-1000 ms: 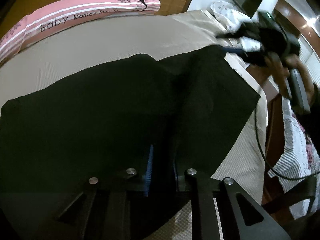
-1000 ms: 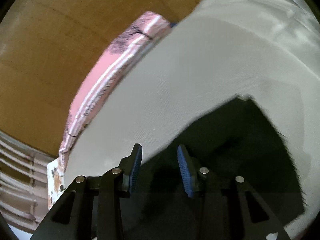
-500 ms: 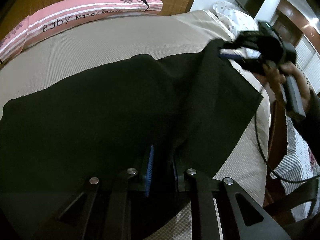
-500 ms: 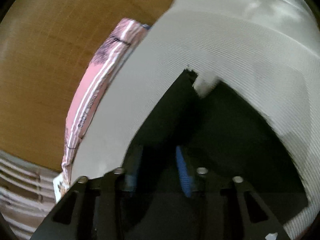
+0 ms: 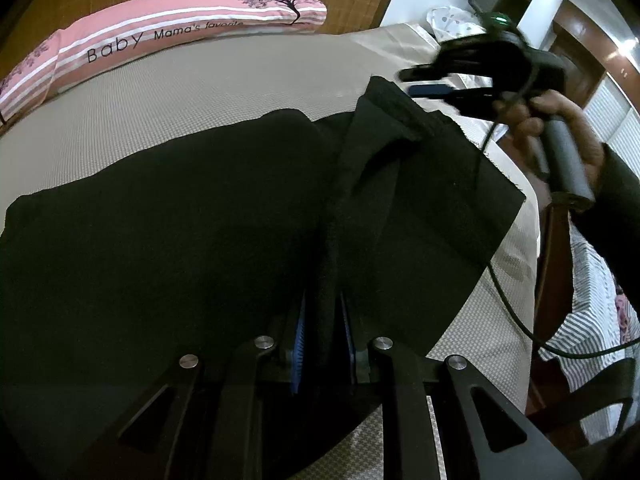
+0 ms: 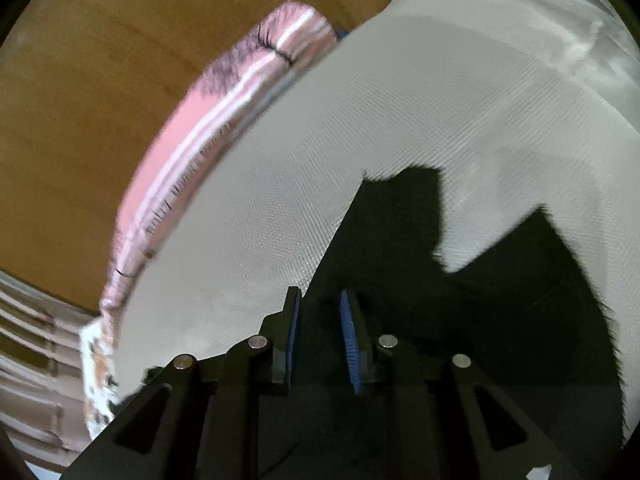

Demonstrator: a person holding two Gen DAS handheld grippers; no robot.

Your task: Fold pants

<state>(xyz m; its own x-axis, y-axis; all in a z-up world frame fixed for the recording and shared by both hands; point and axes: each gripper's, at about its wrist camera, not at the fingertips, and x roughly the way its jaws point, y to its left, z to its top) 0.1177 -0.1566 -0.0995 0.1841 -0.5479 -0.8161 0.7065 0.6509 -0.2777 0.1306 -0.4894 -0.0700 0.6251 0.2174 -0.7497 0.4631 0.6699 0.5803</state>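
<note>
Black pants (image 5: 180, 216) spread on the bed (image 5: 208, 88), pink pillow (image 5: 160, 36) along its far edge. Left gripper (image 5: 323, 338): fingers clamped on a raised ridge of pants fabric. Right gripper (image 6: 319, 342): fingers pinch a lifted pants corner; in the left view it sits above the far corner, fabric pulled up beneath it.

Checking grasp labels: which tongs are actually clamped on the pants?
The left tongs: a ridge of the black pants is pinched between their blue pads. The right tongs show a gap between the fingers; any grip there is unclear.
</note>
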